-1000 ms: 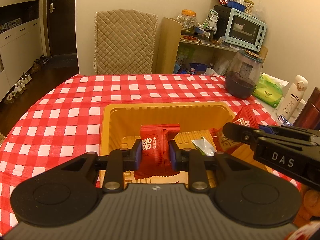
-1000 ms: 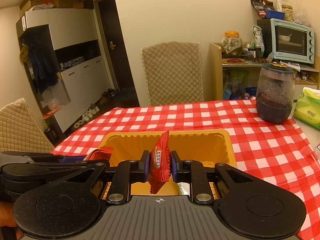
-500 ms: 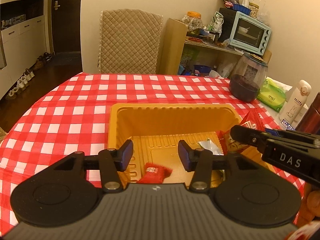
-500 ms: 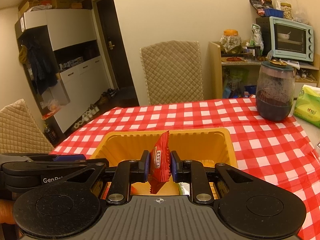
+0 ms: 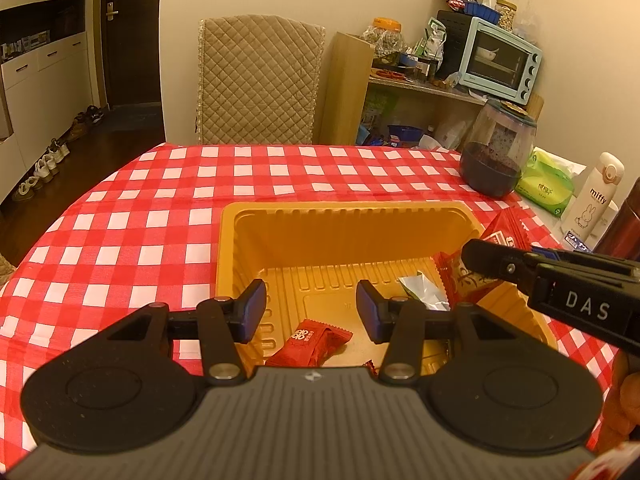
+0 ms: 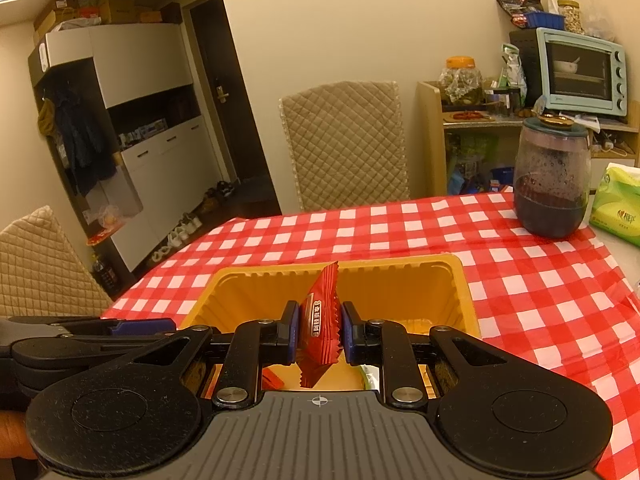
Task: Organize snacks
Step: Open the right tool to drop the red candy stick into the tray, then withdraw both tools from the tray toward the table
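Left gripper [image 5: 311,311] parted over the near part of the yellow tray [image 5: 348,210], jaws just opened, nothing between them; red packet [image 5: 310,340] lying flat on the tray floor below, likely dropped there for sorting. Right gripper [image 6: 319,333] clamped on a second red packet [image 6: 320,330], held edge-up above the tray, seemingly ready for release. Silver packet [image 5: 422,289] at the tray's right side.
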`<state>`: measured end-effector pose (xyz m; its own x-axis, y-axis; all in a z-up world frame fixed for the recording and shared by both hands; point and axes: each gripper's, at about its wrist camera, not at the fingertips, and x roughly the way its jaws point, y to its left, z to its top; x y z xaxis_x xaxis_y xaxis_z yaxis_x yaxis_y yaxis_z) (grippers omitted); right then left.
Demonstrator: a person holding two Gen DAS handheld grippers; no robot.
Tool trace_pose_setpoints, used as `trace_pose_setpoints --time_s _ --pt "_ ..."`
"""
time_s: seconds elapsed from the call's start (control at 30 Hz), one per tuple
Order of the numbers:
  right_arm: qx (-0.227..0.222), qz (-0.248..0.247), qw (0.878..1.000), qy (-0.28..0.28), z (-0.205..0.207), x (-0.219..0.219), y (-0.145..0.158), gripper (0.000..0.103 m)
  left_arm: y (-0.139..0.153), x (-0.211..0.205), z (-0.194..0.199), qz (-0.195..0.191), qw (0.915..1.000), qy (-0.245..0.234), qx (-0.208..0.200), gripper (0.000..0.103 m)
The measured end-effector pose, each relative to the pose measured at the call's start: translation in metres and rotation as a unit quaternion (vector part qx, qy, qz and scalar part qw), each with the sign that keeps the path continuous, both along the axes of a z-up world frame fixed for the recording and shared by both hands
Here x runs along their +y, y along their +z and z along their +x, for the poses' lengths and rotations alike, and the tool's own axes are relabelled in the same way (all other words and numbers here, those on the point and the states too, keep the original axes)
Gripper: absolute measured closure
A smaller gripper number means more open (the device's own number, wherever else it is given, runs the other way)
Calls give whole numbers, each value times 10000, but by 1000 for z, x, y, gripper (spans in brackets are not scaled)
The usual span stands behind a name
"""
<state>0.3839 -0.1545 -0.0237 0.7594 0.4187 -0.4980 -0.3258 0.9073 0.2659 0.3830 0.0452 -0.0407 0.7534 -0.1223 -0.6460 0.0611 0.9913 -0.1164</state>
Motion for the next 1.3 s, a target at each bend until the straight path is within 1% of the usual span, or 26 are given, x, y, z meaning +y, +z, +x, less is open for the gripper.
trace_pose_setpoints --time_s 0.1,0.17,0.2,0.23,0.27,0.3,0.37,0.5,0.63,0.9,1.1,1.3 --pt "43 107 9999 6 1 -2 0 81 0 0 0 9 10000 3 2 57" --pt "34 243 9996 118 3 -3 -1 81 -1 1 0 10 10000 12 8 57" --pt "19 295 9995 129 3 -4 -1 76 -1 1 0 18 10000 24 8 55" --pt "1 335 9994 68 3 -5 -1 56 -1 2 0 26 10000 37 5 53" --pt "-4 416 9991 -4 3 -8 -1 43 -1 2 -1 30 10000 46 3 53" --pt "1 526 9986 -91 3 -12 -1 34 -2 3 -1 37 10000 50 2 52" --pt "43 610 9979 -194 4 -17 1 34 -2 3 -1 70 10000 40 7 52" --pt "-14 605 9976 -332 3 -24 4 34 -3 4 -1 92 9999 55 23 51" --pt "-7 570 9977 -363 1 -25 6 33 -2 3 -1 100 9999 50 9 49" --pt "-65 469 9981 -382 -2 -26 6 33 -2 3 -3 155 9999 31 13 48" --pt "-166 433 9979 -456 -11 -30 10 33 0 4 -10 183 9998 40 -19 47" --pt "-295 381 9975 -521 -27 -35 15 33 4 6 -25 169 9998 63 -59 45"
